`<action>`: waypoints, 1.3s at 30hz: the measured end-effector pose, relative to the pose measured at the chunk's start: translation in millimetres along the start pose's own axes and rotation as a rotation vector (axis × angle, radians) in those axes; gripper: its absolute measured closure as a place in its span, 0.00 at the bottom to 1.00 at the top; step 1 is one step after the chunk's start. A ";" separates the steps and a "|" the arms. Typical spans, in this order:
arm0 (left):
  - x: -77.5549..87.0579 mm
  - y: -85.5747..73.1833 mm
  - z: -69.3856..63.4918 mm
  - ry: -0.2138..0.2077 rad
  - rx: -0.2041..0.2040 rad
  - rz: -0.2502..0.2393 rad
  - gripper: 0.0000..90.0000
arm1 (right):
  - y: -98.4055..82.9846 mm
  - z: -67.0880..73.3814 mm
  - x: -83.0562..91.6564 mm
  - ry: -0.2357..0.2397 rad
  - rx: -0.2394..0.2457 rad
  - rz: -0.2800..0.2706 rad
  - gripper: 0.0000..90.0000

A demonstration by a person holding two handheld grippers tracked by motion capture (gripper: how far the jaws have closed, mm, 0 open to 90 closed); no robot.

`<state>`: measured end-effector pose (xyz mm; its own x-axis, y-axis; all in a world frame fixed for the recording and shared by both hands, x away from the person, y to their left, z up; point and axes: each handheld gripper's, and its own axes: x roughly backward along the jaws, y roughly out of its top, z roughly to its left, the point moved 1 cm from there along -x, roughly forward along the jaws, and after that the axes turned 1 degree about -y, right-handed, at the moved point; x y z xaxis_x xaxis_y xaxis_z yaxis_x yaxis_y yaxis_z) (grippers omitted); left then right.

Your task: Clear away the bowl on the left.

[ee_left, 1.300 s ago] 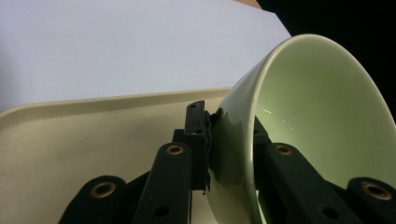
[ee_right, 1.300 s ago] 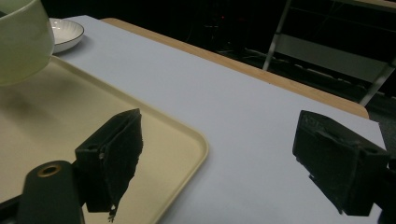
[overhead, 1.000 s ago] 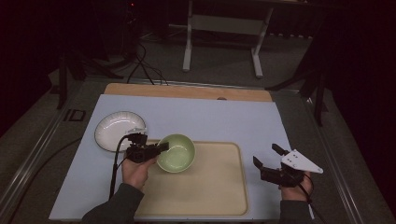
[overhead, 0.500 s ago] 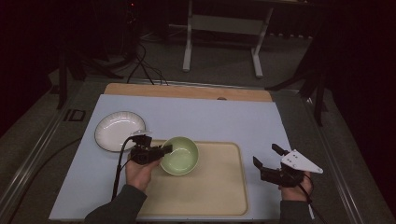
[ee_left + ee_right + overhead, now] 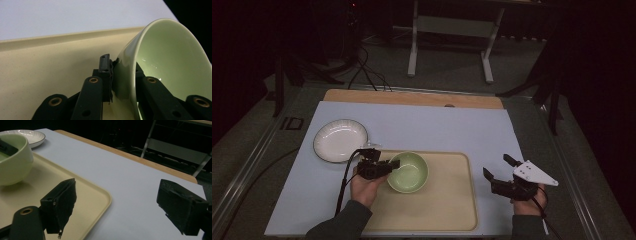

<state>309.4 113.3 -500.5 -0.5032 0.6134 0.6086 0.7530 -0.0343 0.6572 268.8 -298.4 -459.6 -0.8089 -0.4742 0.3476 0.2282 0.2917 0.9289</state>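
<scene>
On pale tray, left claw clamps unmarked green bowl; right claw gapes empty.

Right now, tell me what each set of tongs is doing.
Left tongs: shut on the green bowl rim, over the tray.
Right tongs: open, holding nothing.

Glazed ceramic, matt plastic and bare wood

The green bowl looks like glossy glazed ceramic, catching small highlights inside; the white plate shares that shine, with a thin dark rim. The cream tray seems smooth, matt plastic. The desk wears a flat, pale, dull sheet, its far edge showing light wood. The left tool and right tool are matt black plastic with brass-coloured rivets; their pads look rough.
</scene>
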 end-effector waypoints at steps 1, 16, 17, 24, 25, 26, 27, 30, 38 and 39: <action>-0.7 -1.1 0.2 0.004 -0.005 0.008 0.88 | 0.1 -0.1 0.3 0.000 0.000 0.001 0.17; -10.7 -15.4 5.8 0.016 0.027 0.073 0.88 | -0.3 -1.8 1.8 -0.004 -0.006 -0.005 0.17; -10.9 -15.8 5.9 0.022 0.020 0.074 0.88 | -0.3 -1.8 1.8 -0.004 -0.006 -0.004 0.17; -12.3 -17.4 6.4 0.064 -0.015 0.090 0.87 | -0.4 -1.3 1.5 -0.004 -0.004 -0.001 0.17; -11.3 -17.3 6.1 0.062 -0.018 0.089 0.86 | -0.4 -1.4 1.6 -0.004 -0.005 -0.002 0.17; -9.9 -17.0 5.8 0.058 -0.021 0.084 0.84 | -0.4 -1.6 1.7 -0.005 -0.005 -0.003 0.17; -8.0 -16.6 5.4 0.055 -0.024 0.080 0.82 | -0.4 -1.8 1.8 -0.005 -0.005 -0.003 0.17; -0.2 -14.2 5.5 0.066 -0.032 0.053 0.76 | -0.4 -1.8 1.7 -0.004 -0.006 -0.003 0.17; 26.2 -4.8 10.6 0.103 -0.046 -0.027 0.65 | -0.3 -1.2 1.8 -0.006 -0.004 -0.005 0.17; 29.5 -3.3 10.2 0.113 -0.056 -0.035 0.64 | -0.3 -1.3 1.8 -0.006 -0.003 -0.005 0.17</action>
<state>296.4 139.5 -489.3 -0.5758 0.5220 0.6292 0.7107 -0.0608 0.7008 268.0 -300.4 -459.1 -0.8132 -0.4709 0.3419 0.2257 0.2863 0.9312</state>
